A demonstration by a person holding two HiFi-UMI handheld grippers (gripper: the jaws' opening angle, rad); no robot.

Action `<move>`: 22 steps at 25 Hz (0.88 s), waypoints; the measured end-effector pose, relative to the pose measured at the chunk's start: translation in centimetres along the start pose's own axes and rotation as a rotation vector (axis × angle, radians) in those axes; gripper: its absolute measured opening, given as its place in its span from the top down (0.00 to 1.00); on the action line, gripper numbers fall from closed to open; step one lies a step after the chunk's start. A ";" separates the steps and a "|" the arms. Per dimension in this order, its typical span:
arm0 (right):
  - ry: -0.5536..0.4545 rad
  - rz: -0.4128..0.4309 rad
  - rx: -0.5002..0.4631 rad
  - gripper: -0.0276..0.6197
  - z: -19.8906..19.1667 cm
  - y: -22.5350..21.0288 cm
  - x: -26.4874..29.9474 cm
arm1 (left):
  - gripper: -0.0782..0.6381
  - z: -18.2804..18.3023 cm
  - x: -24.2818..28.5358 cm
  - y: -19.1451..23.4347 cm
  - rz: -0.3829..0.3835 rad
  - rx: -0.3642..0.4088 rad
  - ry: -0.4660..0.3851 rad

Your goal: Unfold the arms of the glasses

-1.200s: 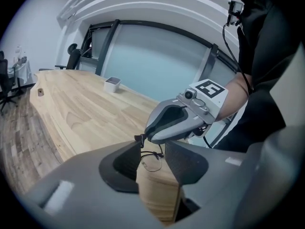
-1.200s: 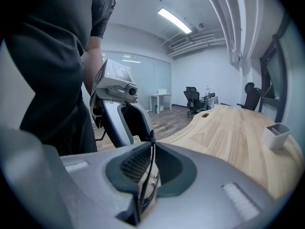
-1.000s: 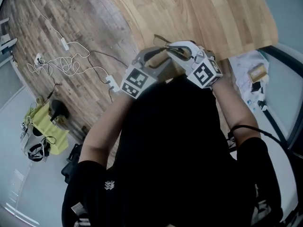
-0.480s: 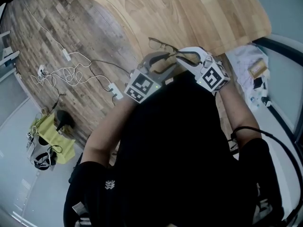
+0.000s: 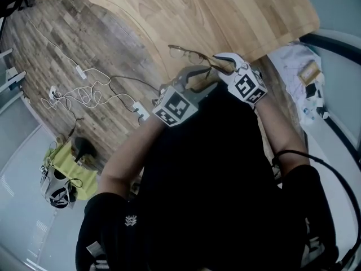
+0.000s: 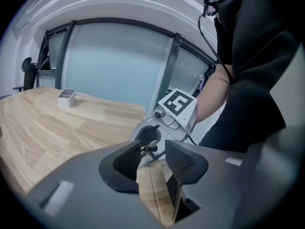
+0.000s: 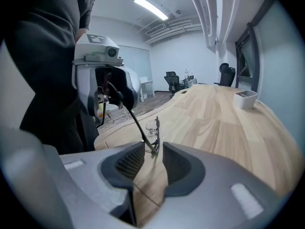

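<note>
Glasses (image 5: 189,53) at the desk's (image 5: 248,16) near edge. Left gripper (image 6: 152,152) pinches the tip of the raised arm (image 7: 131,113). Right gripper (image 7: 153,155) has just been opening, hinge end loose between its jaws. Advice: swing the arm out slowly and steady the frame.

The light wooden table (image 5: 254,10) carries wire-framed glasses (image 7: 152,126) near its curved edge and, well apart from them, a small white box (image 6: 66,98).

We had bright, even light from a ceiling strip (image 7: 151,7) above the table (image 7: 228,123); fisheye bending blackened the corners, and the right gripper (image 7: 153,152) looked soft close up.
</note>
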State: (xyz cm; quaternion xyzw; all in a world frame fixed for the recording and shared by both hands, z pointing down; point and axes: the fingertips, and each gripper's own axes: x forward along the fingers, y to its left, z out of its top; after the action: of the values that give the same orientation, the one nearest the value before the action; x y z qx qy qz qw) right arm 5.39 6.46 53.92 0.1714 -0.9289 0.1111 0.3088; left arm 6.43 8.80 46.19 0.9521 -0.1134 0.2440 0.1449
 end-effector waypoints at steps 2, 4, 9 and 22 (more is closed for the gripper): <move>0.006 -0.004 -0.007 0.79 0.0 -0.1 0.2 | 0.66 0.0 0.4 -0.4 -0.014 0.009 0.011; 0.014 0.003 -0.018 0.79 0.1 -0.1 0.4 | 0.66 0.2 0.7 -0.5 -0.021 0.013 0.011; 0.039 0.042 -0.034 0.79 -0.5 1.0 0.8 | 0.66 1.0 1.2 -0.6 -0.026 0.014 -0.008; 0.035 0.027 -0.071 0.79 0.4 -1.8 1.5 | 0.67 2.6 -3.1 3.9 0.165 -0.025 -0.129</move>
State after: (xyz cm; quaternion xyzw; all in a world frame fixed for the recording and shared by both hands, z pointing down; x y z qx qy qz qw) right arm 4.77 4.29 54.73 0.1461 -0.9290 0.0853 0.3292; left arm 3.80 4.77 43.36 0.9514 -0.2036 0.1919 0.1284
